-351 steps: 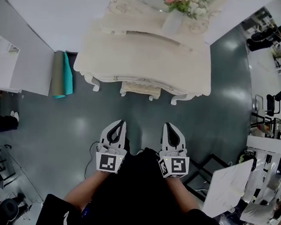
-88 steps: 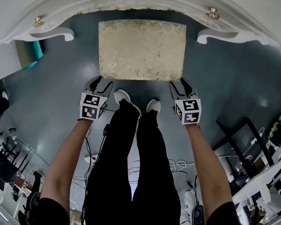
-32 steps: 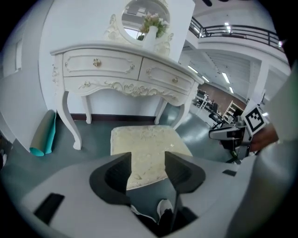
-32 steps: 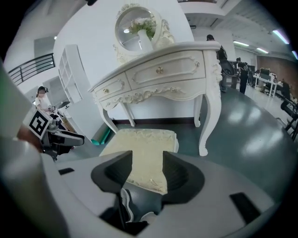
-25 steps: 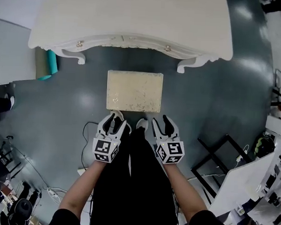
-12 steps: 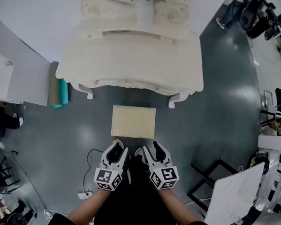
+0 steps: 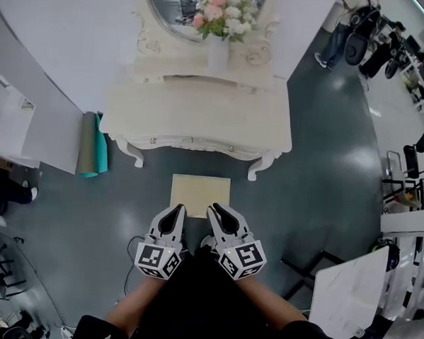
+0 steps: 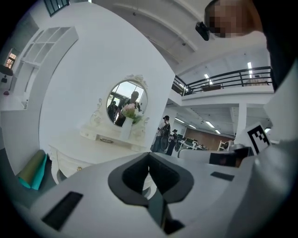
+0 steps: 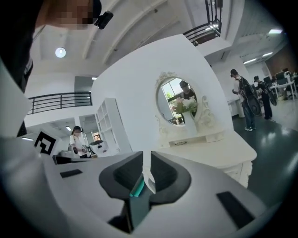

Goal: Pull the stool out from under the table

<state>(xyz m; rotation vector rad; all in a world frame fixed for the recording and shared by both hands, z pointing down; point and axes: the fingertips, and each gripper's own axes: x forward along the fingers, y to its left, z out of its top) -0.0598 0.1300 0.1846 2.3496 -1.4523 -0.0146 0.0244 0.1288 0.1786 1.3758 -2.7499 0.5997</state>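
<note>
Tip to tip, my left tongs (image 7: 178, 210) are pressed closed with nothing in them, aimed at the white counter (image 7: 197, 122). Lower down, the stool (image 7: 200, 188) stands on the dark floor (image 7: 318, 178), fully clear of the counter's front edge. Its seat is rectangular, in pale cream-gold patterned fabric. My right tongs (image 7: 215, 209) have just been closing and are empty, with a narrow gap left between them.

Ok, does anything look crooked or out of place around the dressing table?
Nothing stands out. The stool stands clear of the dressing table, squared to its front edge. The vase of flowers is upright by the mirror, and the rolled mats sit beside the table's left end.
</note>
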